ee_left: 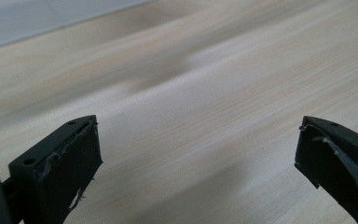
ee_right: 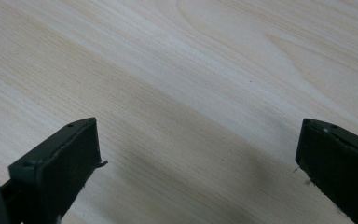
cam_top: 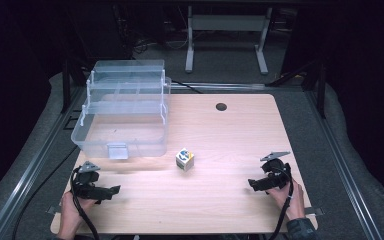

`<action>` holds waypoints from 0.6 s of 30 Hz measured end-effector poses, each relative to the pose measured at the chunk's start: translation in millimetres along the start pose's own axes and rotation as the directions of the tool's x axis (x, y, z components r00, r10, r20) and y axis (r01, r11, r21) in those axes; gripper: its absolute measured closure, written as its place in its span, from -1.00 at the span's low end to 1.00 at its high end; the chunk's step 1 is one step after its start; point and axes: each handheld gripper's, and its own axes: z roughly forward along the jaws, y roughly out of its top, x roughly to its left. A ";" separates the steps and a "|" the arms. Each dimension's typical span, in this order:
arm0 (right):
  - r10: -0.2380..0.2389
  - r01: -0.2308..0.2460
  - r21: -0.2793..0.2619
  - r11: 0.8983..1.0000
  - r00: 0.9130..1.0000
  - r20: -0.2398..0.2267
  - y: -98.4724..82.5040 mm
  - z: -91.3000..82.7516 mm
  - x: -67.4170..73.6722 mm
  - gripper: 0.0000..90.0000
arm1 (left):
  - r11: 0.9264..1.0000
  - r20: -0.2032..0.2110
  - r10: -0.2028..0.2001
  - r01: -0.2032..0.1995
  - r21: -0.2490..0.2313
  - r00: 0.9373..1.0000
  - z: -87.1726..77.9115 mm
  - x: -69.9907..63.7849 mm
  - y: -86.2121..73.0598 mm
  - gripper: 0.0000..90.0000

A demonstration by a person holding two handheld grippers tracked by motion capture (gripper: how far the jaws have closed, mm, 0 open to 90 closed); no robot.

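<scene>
Tools: your left tool (cam_top: 111,190) and right tool (cam_top: 253,183) rest wide open on the worktop (cam_top: 230,140); the small cube (cam_top: 184,159) looks light and rigid, so grip opposite flat faces.

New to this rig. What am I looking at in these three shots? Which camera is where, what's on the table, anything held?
There is no robot arm here: a person holds a two-jaw hand tool in each hand. The high view looks down on a wooden table from the person's side. In it the left gripper sits at the near left corner and the right gripper at the near right, both resting low over the wood.

The other two pictures come from cameras riding on each tool, looking along its black jaws. In both, the left gripper and right gripper stand wide open over bare wood, holding nothing.

On the table lie a clear plastic organiser box, opened in tiers, at the far left, and a small printed cube near the middle, just right of the box's front corner.
</scene>
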 end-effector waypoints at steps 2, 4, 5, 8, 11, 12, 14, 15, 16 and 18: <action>0.011 -0.010 0.007 1.000 1.000 -0.018 1.0 -1.3 -1.5 -1.00 | 1.000 -0.002 -0.001 0.001 0.013 1.000 1.5 0.1 0.0 -1.00; 0.016 -0.016 0.010 1.000 1.000 -0.009 2.2 -3.8 -1.6 -1.00 | 1.000 -0.006 0.002 -0.002 0.016 1.000 1.1 0.2 0.1 -1.00; 0.015 -0.015 0.012 1.000 1.000 -0.021 3.0 -4.4 -2.0 -1.00 | 1.000 -0.008 0.001 -0.001 0.015 1.000 1.0 0.1 0.0 -1.00; 0.019 -0.018 0.020 1.000 0.999 -0.033 5.8 -6.6 -0.4 -1.00 | 1.000 -0.008 0.005 -0.005 0.029 1.000 1.4 0.0 -0.5 -1.00; 0.008 -0.007 0.030 1.000 1.000 -0.024 10.8 -9.8 3.6 -1.00 | 0.999 -0.013 0.012 -0.012 0.032 1.000 1.0 -0.9 -1.8 -1.00; 0.003 -0.003 0.027 1.000 1.000 -0.019 12.9 -11.4 5.5 -1.00 | 0.999 -0.013 0.013 -0.012 0.032 1.000 0.6 -1.3 -1.8 -1.00; -0.016 0.016 0.016 1.000 1.000 -0.012 16.8 -14.6 9.2 -1.00 | 1.000 -0.010 0.017 -0.017 0.024 1.000 0.3 -2.1 -1.1 -1.00; -0.017 0.017 0.017 1.000 1.000 -0.008 18.7 -16.1 11.2 -1.00 | 1.000 -0.010 0.023 -0.023 0.022 1.000 0.5 -2.2 -0.5 -1.00; -0.023 0.023 0.012 1.000 1.000 -0.020 20.3 -17.2 12.7 -1.00 | 1.000 -0.009 0.020 -0.020 0.021 1.000 1.0 -2.9 -0.2 -1.00; -0.032 0.032 0.014 0.999 0.999 -0.018 23.9 -19.4 16.9 -1.00 | 1.000 -0.006 0.021 -0.021 0.023 1.000 2.3 -3.9 0.2 -1.00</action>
